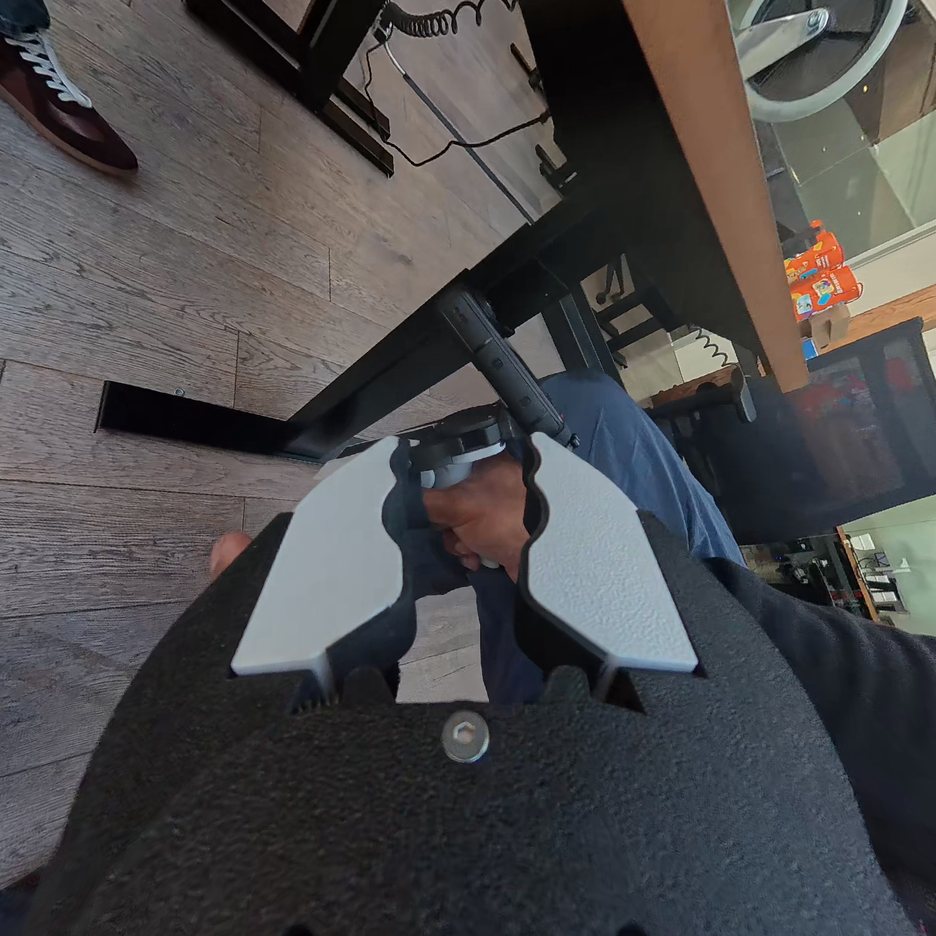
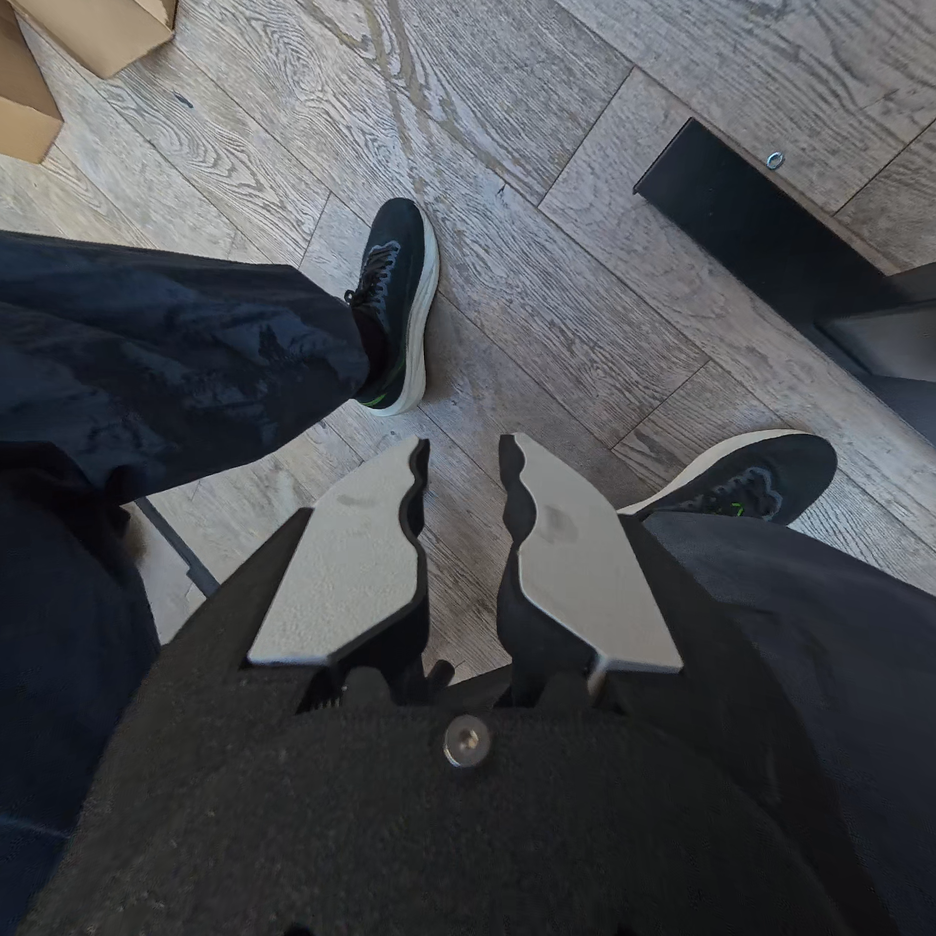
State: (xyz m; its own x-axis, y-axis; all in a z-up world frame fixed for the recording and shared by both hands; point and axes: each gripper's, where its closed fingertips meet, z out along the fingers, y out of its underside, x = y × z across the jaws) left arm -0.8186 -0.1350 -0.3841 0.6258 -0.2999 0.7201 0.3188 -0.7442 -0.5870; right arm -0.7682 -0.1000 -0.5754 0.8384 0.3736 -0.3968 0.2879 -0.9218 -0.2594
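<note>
**Both grippers slack over the floor**

Down by the wood floor, I have both grippers pointed at planks and legs, neither one clamped on anything.

My left gripper has its jaws spread, nothing pressed between the pads. Beyond its tips I see a hand wrapped around the other gripper's pale handle, and above that a dark grey stick-shaped camera whose long axis runs diagonally, up-left to down-right. A black table leg slants behind it, and a blue trouser leg sits to the right. A maroon shoe is at upper left. 2 orange packets stand far right; I cannot read their print.

My right gripper hangs with its jaws apart over bare planks, between 2 black shoes with pale soles. A cardboard box sits upper left.
</note>
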